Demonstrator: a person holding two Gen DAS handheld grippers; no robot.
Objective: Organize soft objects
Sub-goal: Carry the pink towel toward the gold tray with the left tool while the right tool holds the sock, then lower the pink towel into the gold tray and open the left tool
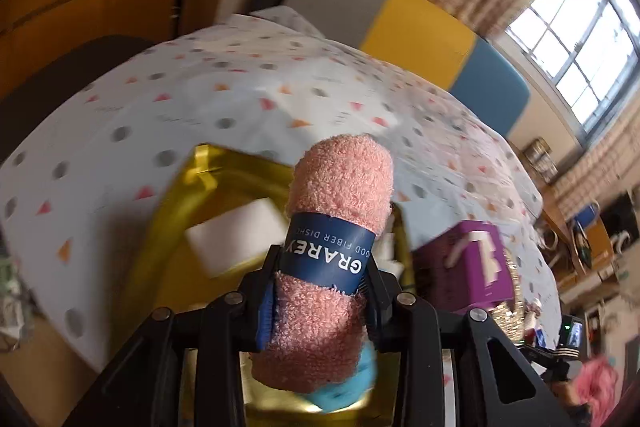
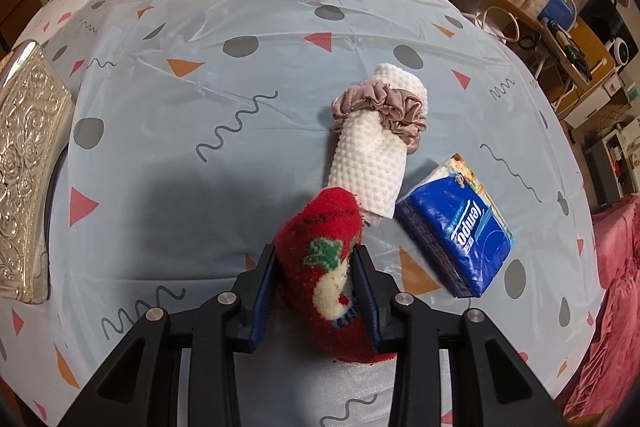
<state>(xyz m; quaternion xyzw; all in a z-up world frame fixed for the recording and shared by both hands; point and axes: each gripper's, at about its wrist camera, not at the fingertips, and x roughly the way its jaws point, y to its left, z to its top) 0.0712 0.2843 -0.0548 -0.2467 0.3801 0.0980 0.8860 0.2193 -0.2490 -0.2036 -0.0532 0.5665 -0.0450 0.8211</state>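
Note:
My left gripper [image 1: 320,271] is shut on a rolled pink fluffy dishcloth [image 1: 340,187] with a navy paper band, held above a gold tray [image 1: 176,211] that holds a white sponge block [image 1: 234,235]; a light blue soft thing [image 1: 340,391] shows under the roll. My right gripper [image 2: 316,263] is shut on a red patterned sock [image 2: 324,267], held just above the table. Beyond it lies a white bumpy rolled cloth [image 2: 372,155] with a beige scrunchie [image 2: 384,107] around it, and a blue Tempo tissue pack [image 2: 460,227] to the right.
The table wears a pale cloth with triangles and dots [image 2: 240,107]. An embossed silver box [image 2: 24,167] stands at the left edge in the right wrist view. A purple box [image 1: 472,263] sits right of the gold tray. A pink bedspread [image 2: 616,287] lies off the table's right side.

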